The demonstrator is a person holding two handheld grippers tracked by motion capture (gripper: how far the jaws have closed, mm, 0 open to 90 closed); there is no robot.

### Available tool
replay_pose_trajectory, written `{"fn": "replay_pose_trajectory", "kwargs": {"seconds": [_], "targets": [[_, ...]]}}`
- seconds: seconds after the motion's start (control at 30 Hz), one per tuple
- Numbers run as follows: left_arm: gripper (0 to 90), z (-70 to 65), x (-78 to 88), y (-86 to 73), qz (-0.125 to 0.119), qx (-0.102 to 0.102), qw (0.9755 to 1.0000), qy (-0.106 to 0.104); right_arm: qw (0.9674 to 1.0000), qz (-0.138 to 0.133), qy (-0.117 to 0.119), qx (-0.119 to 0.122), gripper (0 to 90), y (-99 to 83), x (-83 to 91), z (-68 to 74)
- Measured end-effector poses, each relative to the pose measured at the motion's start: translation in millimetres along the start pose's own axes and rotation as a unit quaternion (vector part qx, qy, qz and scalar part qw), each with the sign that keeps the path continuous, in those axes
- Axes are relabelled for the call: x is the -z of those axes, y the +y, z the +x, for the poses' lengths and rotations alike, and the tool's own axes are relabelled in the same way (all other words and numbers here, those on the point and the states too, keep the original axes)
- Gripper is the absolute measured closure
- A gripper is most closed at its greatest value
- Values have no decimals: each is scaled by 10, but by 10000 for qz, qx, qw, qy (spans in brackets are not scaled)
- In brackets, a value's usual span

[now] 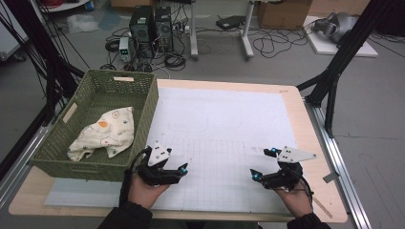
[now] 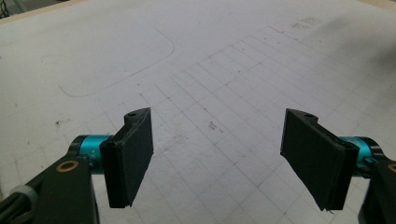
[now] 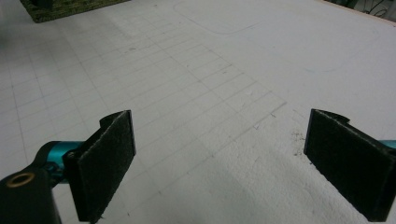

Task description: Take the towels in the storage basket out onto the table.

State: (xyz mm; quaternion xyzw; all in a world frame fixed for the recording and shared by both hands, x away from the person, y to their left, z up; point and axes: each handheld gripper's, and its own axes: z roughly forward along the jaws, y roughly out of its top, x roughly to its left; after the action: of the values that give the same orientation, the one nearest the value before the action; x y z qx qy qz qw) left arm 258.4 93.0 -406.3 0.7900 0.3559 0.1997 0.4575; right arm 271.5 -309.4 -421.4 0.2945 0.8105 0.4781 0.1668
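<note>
- While the worktop [image 1: 286, 109] lay under its white gridded sheet [image 1: 224, 129], the green basket [image 1: 145, 114] stood on its far left part, and the work in hand looked to turn on the patterned cloth [image 1: 102, 131] crumpled inside it.
- That cloth lay forward and to the left of the left hand-held gripper [image 1: 184, 168], which hovered just beside the basket's near right corner; the right hand-held gripper [image 1: 262, 164] was well apart from it, across the sheet, so the left hand was judged the nearer by far.
- The cloth's long axis ran slantwise, from the basket's near left toward its far right.
- Both hand-held grippers had their jaws spread wide with nothing between them: the left gripper view showed the left hand-held gripper [image 2: 217, 158] over bare grid lines, and the right gripper view showed the same for the right hand-held gripper [image 3: 219, 168].
- The high view showed the cloth, whereas the right gripper view caught just a corner of the basket [image 3: 60, 7] far off.
</note>
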Motion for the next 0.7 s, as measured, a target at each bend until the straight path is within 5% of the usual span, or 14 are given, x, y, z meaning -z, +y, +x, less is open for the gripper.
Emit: {"fn": "replay_pose_trajectory", "kwargs": {"seconds": [0.7], "targets": [[271, -15, -13, 1, 79, 105, 9997, -188, 10000, -11, 3, -16, 81, -5, 1, 1]]}}
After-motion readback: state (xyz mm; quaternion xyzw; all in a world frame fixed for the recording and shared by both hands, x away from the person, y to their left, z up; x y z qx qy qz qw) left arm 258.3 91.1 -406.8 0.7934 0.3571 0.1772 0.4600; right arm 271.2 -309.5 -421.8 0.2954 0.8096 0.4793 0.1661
